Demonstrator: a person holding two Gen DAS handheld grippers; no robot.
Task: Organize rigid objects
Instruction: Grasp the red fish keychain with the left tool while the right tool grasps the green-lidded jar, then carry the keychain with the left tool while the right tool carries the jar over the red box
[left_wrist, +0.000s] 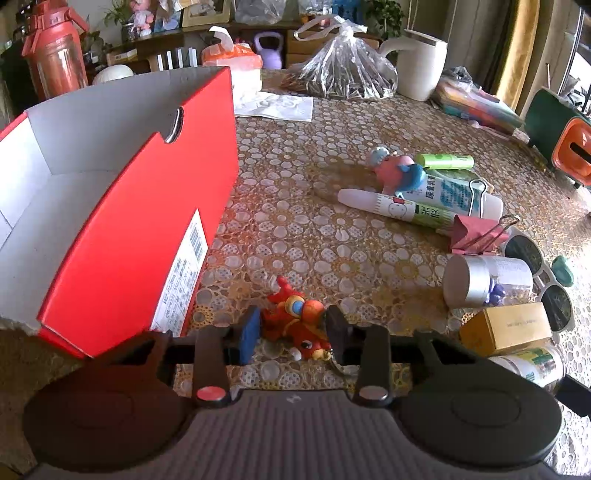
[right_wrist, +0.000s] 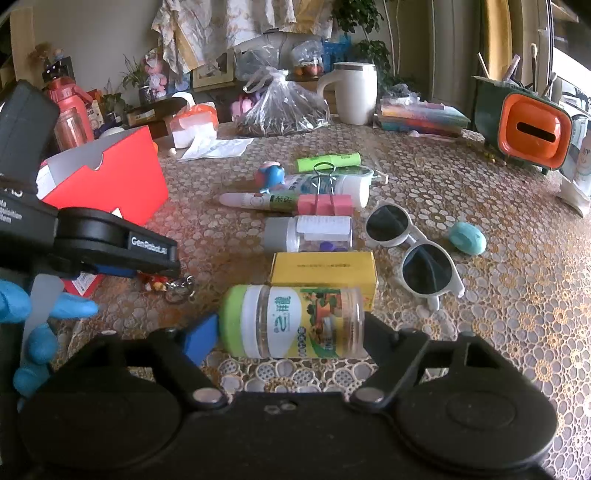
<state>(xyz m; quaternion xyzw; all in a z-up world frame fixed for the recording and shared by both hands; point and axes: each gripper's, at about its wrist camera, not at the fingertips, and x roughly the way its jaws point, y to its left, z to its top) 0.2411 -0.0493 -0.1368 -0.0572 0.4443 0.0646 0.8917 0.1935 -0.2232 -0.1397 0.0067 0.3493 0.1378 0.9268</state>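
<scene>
left wrist view: the left tongs (left_wrist: 291, 332) stand spread around a small red toy figure (left_wrist: 295, 321) with a keyring, which lies on the patterned surface (left_wrist: 295, 236) just beside the near corner of the red box (left_wrist: 140, 229). the blue pad sits at the toy's left flank and the dark pad at its right; whether either pad presses the toy i cannot tell, but the jaws are not clenched. the box looks bare inside in the part that shows, so i judge the sorting to be at its start, with this toy the piece in hand.

right wrist view: the right tongs (right_wrist: 291, 338) are likewise released, one finger at each end of a green-capped jar (right_wrist: 295, 323) that lies on its side. close behind it lie a yellow carton (right_wrist: 325, 266), a grey-capped clear bottle (right_wrist: 306, 232), white sunglasses (right_wrist: 413, 251) and a teal egg-shaped thing (right_wrist: 467, 238) (all loose on the surface, none boxed).

the step, as i read it, is the grasp before the first lift. the left tongs need to close on the toy's body, not its dangling keyring, then rise over the box wall, which stands tall just to the left. the jar is round and smooth, so i expect it could roll or slip if pinched off-centre
</scene>
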